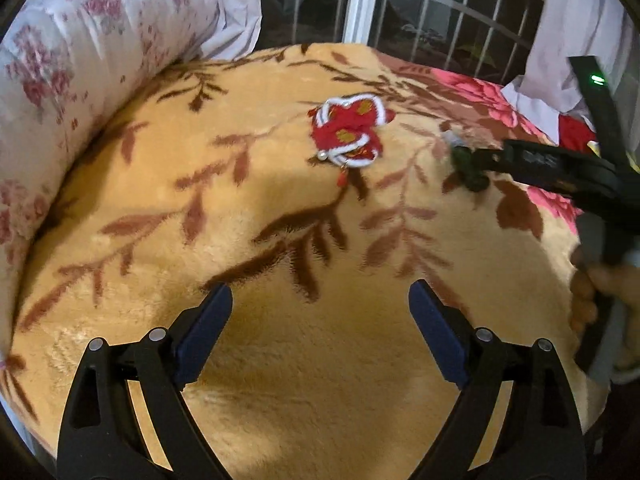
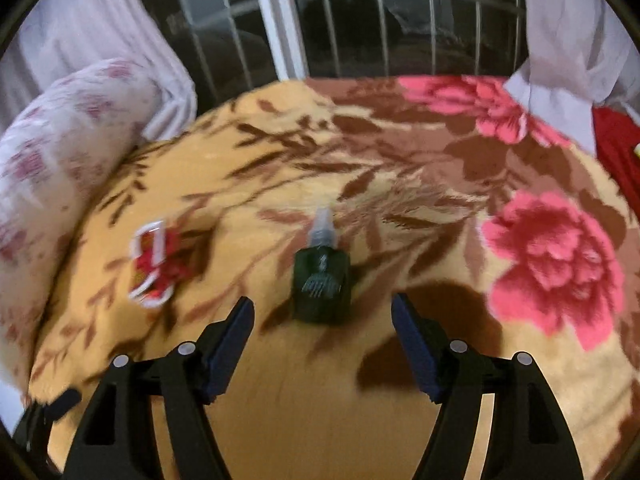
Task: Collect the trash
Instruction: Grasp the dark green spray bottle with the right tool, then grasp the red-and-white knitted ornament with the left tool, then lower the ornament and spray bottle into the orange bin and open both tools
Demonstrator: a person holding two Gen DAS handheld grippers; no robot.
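Observation:
A small dark green bottle [image 2: 321, 286] with a clear cap lies on the tan floral blanket [image 2: 280, 400], just ahead of my open right gripper [image 2: 322, 312] and centred between its fingers, not touched. It also shows in the left wrist view [image 1: 469, 168], at the tip of the right gripper [image 1: 496, 160]. A red and white ornament [image 1: 349, 130] lies on the blanket far ahead of my open, empty left gripper [image 1: 320, 300]; in the right wrist view the ornament [image 2: 154, 262] lies to the left.
A rolled floral quilt [image 1: 60, 92] runs along the left edge of the bed. A barred window [image 1: 420, 8] and pale curtains [image 2: 572, 40] stand behind. A red cloth [image 2: 616, 148] lies at the far right.

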